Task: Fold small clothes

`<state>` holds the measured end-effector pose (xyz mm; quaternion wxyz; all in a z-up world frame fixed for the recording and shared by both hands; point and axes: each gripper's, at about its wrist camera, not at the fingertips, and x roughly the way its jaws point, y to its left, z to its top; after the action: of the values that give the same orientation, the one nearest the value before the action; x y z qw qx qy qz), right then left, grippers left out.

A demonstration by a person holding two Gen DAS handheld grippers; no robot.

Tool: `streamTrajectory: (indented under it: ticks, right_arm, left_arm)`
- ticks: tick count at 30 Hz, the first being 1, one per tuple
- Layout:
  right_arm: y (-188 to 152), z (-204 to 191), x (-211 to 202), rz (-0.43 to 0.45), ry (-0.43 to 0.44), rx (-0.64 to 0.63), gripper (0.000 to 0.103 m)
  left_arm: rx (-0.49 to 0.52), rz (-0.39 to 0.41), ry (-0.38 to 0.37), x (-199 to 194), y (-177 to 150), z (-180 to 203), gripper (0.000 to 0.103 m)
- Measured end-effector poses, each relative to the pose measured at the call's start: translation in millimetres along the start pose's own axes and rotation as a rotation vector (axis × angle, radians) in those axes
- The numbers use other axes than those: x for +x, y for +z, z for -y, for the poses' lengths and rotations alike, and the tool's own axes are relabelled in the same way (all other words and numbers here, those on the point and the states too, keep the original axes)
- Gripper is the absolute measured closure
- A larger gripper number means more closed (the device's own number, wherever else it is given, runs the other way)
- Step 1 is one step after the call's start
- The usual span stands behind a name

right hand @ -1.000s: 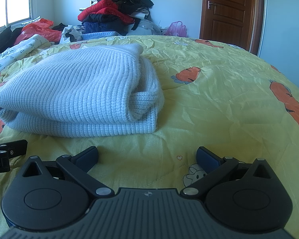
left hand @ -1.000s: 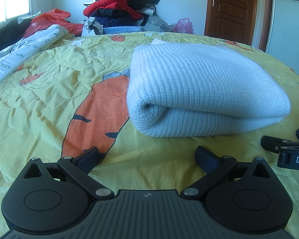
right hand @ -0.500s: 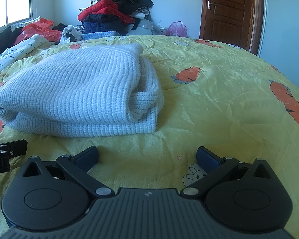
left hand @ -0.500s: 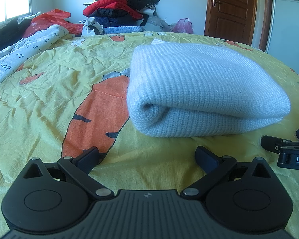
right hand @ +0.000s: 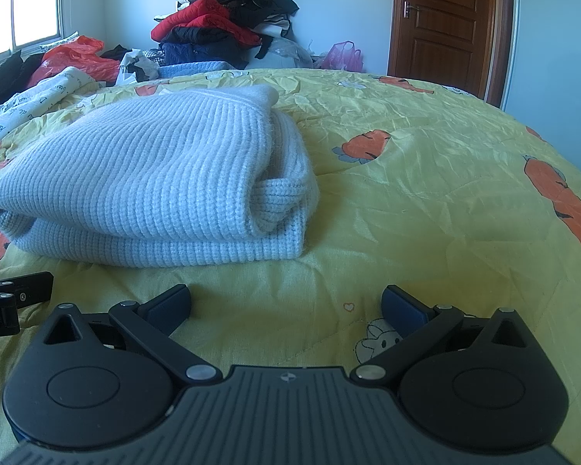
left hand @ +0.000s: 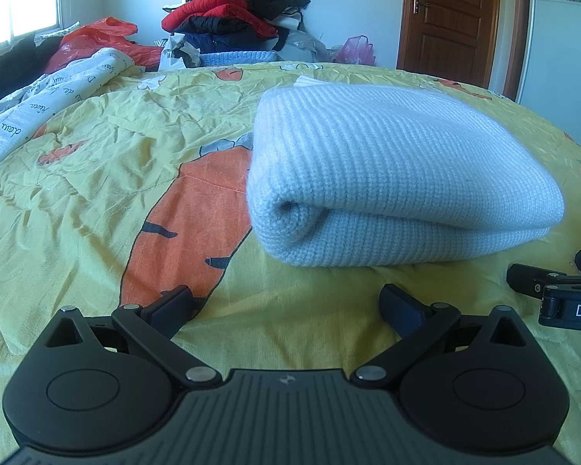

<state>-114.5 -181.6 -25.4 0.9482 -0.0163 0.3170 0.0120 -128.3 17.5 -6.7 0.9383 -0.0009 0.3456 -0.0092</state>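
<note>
A pale blue knitted sweater (left hand: 399, 170) lies folded into a thick, compact bundle, layers stacked one on the other. Its rounded fold faces the left wrist camera, and ribbed edges (right hand: 279, 193) show at its right end. It rests flat and untouched.

Each gripper, the left gripper (left hand: 286, 304) and the right gripper (right hand: 286, 304), is built of black plastic: a ribbed grey-black centre plate, two round housings, silver pivot screws, dark blue finger pads (left hand: 397, 302). White letters are printed on the side.
</note>
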Motion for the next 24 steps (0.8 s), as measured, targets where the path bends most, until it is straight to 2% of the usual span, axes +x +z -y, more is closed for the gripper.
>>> streamTrajectory:
  ticks: [5, 9, 14, 20, 21, 24]
  right_arm:
    - [0, 0, -1, -0.002, -0.003, 0.001, 0.001]
    - [1, 1, -17, -0.020, -0.006, 0.012, 0.000]
    - [1, -1, -51, 0.026, 0.029, -0.001, 0.000]
    - [2, 7, -54, 0.013, 0.054, 0.040, 0.000]
    - [2, 8, -55, 0.011, 0.059, 0.044, 0.000]
    - [1, 10, -55, 0.016, 0.066, 0.053, 0.000]
  left_arm:
    - [-0.010, -0.007, 0.004, -3, 1, 0, 0.000]
    - [-0.084, -0.007, 0.061, -20, 3, -7, 0.000]
    - [-0.068, 0.014, 0.015, -50, 9, -4, 0.000]
    - [-0.037, 0.000, -0.082, -65, 19, 4, 0.000]
    - [-0.038, 0.020, -0.085, -69, 17, 5, 0.000]
    - [0.000, 0.083, 0.022, -79, 10, 14, 0.000]
